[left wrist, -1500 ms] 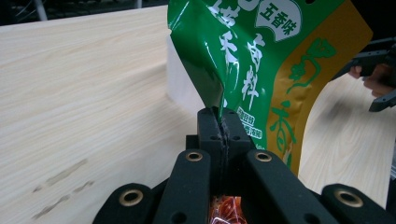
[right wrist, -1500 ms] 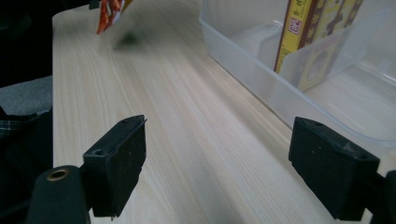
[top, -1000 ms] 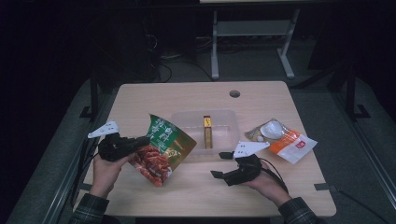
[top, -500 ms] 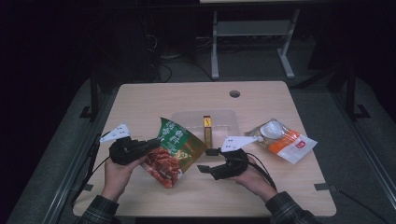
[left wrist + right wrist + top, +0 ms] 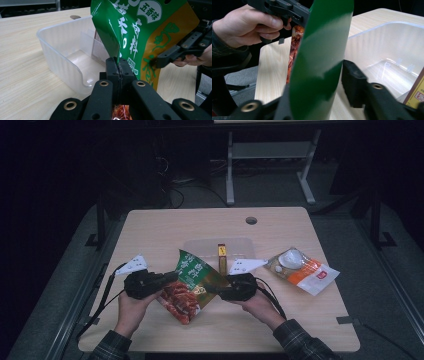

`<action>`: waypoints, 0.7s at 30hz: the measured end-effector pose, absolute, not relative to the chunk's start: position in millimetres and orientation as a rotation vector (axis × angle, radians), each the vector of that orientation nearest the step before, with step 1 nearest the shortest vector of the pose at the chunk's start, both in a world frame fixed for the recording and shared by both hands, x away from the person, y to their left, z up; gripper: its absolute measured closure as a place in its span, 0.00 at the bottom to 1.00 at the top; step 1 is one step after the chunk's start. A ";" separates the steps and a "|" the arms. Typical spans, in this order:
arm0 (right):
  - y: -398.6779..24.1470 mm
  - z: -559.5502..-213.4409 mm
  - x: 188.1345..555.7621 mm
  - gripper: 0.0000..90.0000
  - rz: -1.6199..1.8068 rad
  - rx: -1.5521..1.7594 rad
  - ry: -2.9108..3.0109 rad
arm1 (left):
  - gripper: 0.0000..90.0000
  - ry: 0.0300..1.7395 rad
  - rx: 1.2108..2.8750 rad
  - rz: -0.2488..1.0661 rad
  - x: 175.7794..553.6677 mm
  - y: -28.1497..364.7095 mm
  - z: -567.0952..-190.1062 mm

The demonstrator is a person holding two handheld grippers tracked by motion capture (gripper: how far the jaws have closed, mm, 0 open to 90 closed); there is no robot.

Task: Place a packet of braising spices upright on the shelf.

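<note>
Left gripper view: the green snack bag (image 5: pixel 140 32) is pinched by the left gripper (image 5: pixel 119 65) — jaws clamped. The right gripper (image 5: pixel 322 82) has just been closing around its other edge — contact cannot be told.

- The bench (image 5: pixel 165 227) has a pale wood-grain top with rounded corners and a round cable hole (image 5: pixel 251 220) near its far edge.
- Grey carpeted floor (image 5: pixel 350 250) surrounds the bench on all sides.
- Beyond the far edge stands a light metal frame (image 5: pixel 270 165) with two legs and splayed feet.
- Dark cables (image 5: pixel 175 190) lie on the floor to the left of that frame.
- The room behind is dim, nearly black; light falls mainly on the bench top.
- Dark metal supports (image 5: pixel 100 220) stand at both sides of the bench.
</note>
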State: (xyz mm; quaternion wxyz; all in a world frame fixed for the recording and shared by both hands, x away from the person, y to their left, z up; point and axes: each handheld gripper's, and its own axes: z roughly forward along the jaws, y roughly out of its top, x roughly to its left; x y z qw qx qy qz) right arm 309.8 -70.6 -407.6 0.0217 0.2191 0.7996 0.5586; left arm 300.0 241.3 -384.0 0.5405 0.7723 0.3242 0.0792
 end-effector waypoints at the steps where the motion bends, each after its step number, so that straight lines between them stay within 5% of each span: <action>1: -70.5 -407.6 310.1 0.84 1.732 0.680 2.482 | 0.99 0.772 1.836 0.187 299.9 241.0 -384.3; 7: -74.5 -406.6 315.2 0.98 1.757 0.700 2.497 | 0.97 0.750 1.843 0.205 298.9 239.5 -385.5; 21: -80.1 -392.4 311.2 1.00 1.770 0.556 2.536 | 0.63 0.729 1.911 0.224 298.1 250.5 -384.5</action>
